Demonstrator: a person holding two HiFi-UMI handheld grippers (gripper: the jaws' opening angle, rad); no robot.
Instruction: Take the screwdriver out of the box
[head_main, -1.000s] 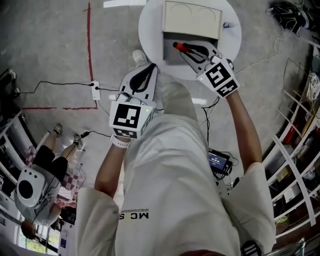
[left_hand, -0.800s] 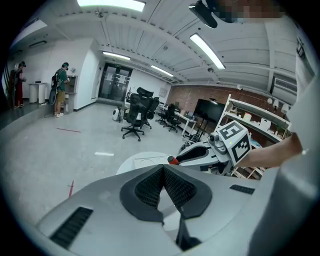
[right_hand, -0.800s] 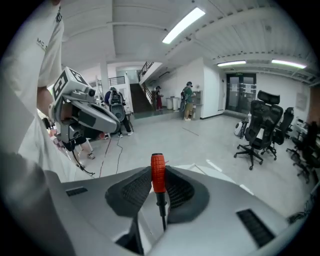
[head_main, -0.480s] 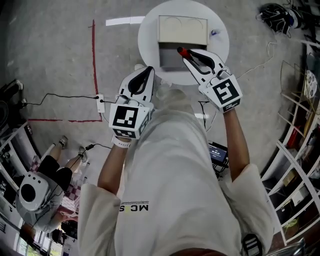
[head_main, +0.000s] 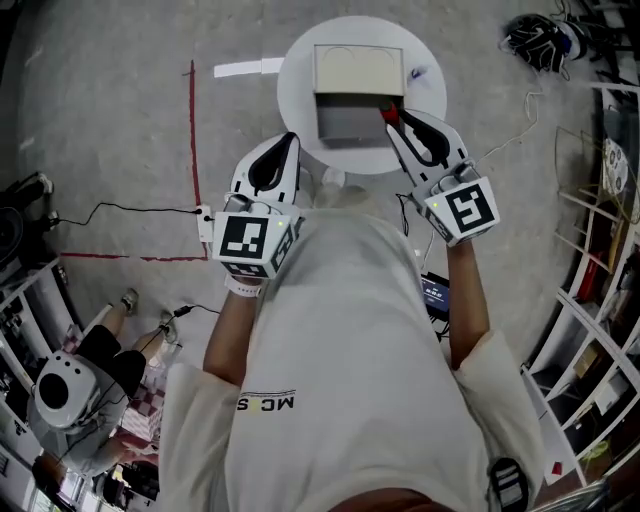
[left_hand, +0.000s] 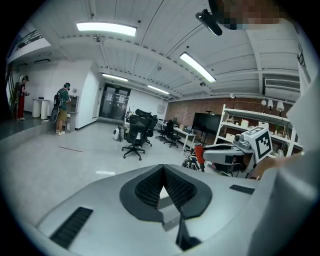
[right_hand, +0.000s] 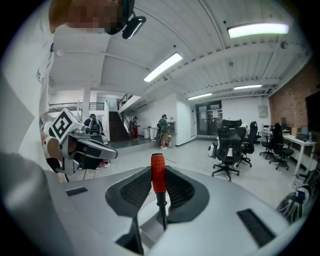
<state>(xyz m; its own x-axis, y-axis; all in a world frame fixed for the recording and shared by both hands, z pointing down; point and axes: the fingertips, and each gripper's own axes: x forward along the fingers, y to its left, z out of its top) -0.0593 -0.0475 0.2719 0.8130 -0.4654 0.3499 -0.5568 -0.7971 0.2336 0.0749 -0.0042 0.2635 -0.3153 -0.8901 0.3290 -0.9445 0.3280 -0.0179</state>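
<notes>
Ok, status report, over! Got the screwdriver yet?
Right gripper shut on screwdriver. Left gripper shut, empty. Screwdriver by box's right front corner. Nothing blocking.

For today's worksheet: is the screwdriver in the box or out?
Out: the right gripper holds the screwdriver in its jaws, clear of the box.

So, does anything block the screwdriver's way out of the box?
Nothing visible does. The right gripper is shut on the screwdriver, whose red handle shows at the box's right edge. The left gripper is off to the side, shut and empty.
</notes>
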